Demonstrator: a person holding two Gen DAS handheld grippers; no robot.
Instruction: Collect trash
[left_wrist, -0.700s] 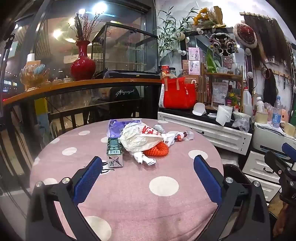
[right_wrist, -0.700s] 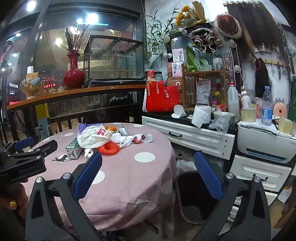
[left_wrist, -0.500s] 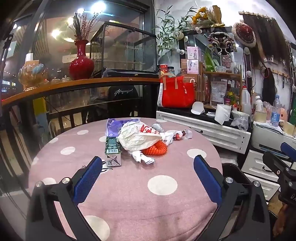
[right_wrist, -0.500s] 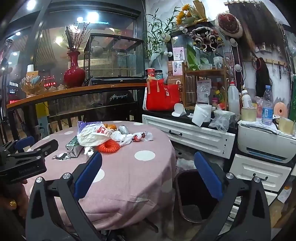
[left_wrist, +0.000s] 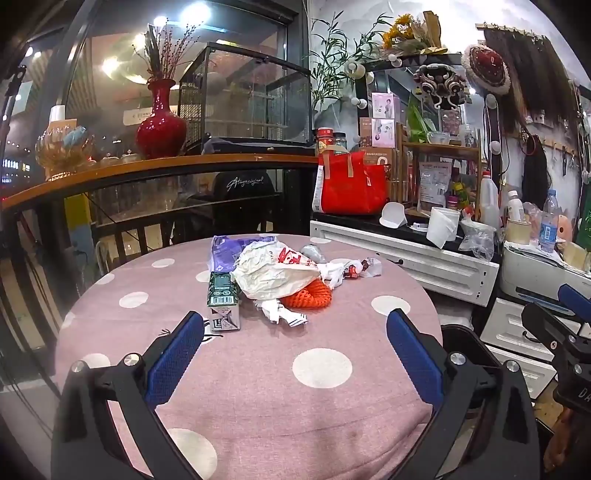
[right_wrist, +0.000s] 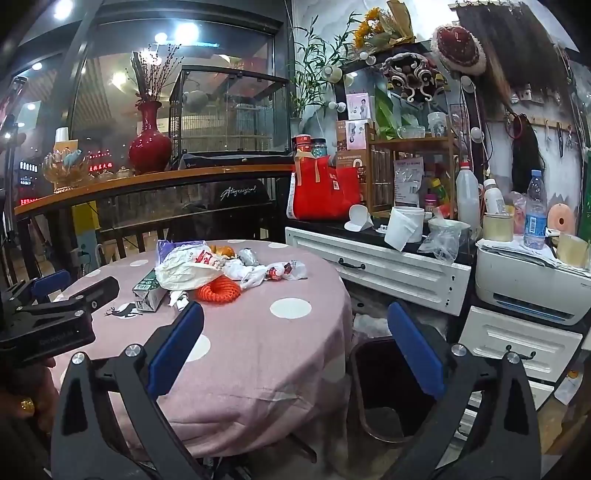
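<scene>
Both pairs of blue-padded fingers, on the left gripper (left_wrist: 295, 347) and the right gripper (right_wrist: 295, 347), are spread wide and empty. Beyond them, crumpled white wrappers (left_wrist: 273, 275), a green drink carton (left_wrist: 222, 301) and an orange mesh net (left_wrist: 308, 295) are heaped at the far middle of the pink polka-dot surface (left_wrist: 321, 369). Nothing appears collected; the dark bin (right_wrist: 388, 387) waits at the right.

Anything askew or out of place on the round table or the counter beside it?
Yes. A heap of litter sits mid-table on the pink polka-dot tablecloth: a green drink carton lying on its side, a crumpled white plastic bag, an orange foam net and torn wrappers. On the counter, a white paper cup lies tipped over.
</scene>
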